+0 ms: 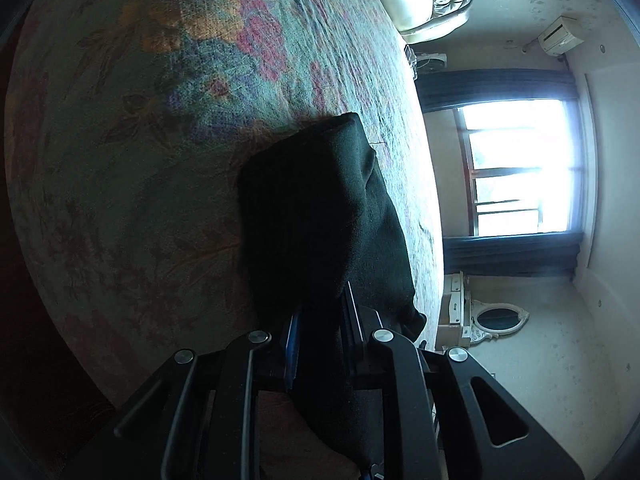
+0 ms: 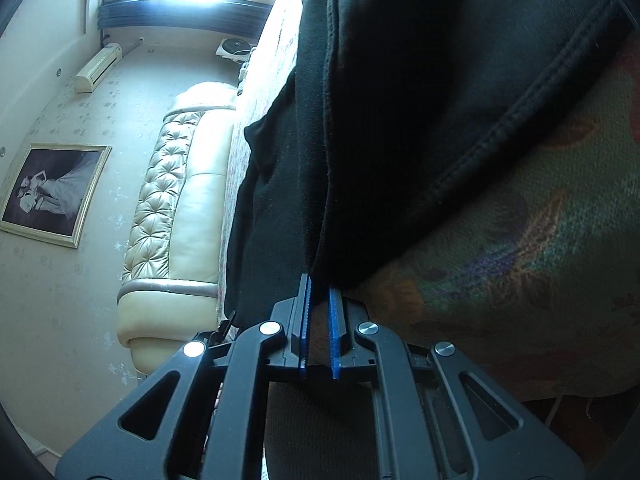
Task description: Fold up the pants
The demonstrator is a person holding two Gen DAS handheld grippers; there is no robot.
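Observation:
The black pants (image 1: pixel 320 200) lie bunched in a thick fold on the floral bed cover (image 1: pixel 160 120). My left gripper (image 1: pixel 320 304) has the cloth packed between its blue pads (image 1: pixel 291 332); the fingertips are buried under the fold, and a tail of fabric hangs below the jaws. In the right wrist view the pants (image 2: pixel 420 100) fill the upper frame, with a stitched hem running diagonally. My right gripper (image 2: pixel 319 280) is shut, pinching an edge of the black cloth at its tips, over the bed cover (image 2: pixel 520 240).
A cream tufted headboard (image 2: pixel 180 200) stands at one end of the bed, and a framed picture (image 2: pixel 52 192) hangs on the wall. Beyond the bed's edge are a bright window (image 1: pixel 520 168) with dark curtains and a white dresser with an oval mirror (image 1: pixel 496 316).

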